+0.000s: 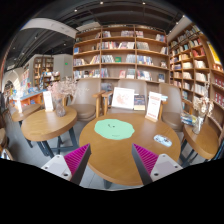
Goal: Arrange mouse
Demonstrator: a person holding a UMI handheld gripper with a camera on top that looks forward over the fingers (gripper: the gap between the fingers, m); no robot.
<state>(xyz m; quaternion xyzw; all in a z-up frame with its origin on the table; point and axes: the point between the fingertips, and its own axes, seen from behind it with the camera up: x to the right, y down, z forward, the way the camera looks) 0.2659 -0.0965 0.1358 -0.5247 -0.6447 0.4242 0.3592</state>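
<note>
A round wooden table (110,155) lies just ahead of my fingers. A light green round mat (114,128) lies at its middle. A small dark object (163,141), which looks like the mouse, sits on the table's right side, ahead of my right finger. My gripper (113,160) is open and empty above the table's near edge, its magenta pads (76,158) wide apart. The mat is beyond the fingers, between their lines.
Two white upright cards (123,97) (155,106) stand at the table's far side. A second round table (45,122) with a card stands to the left, with chairs around it. Tall bookshelves (118,55) line the back and right walls.
</note>
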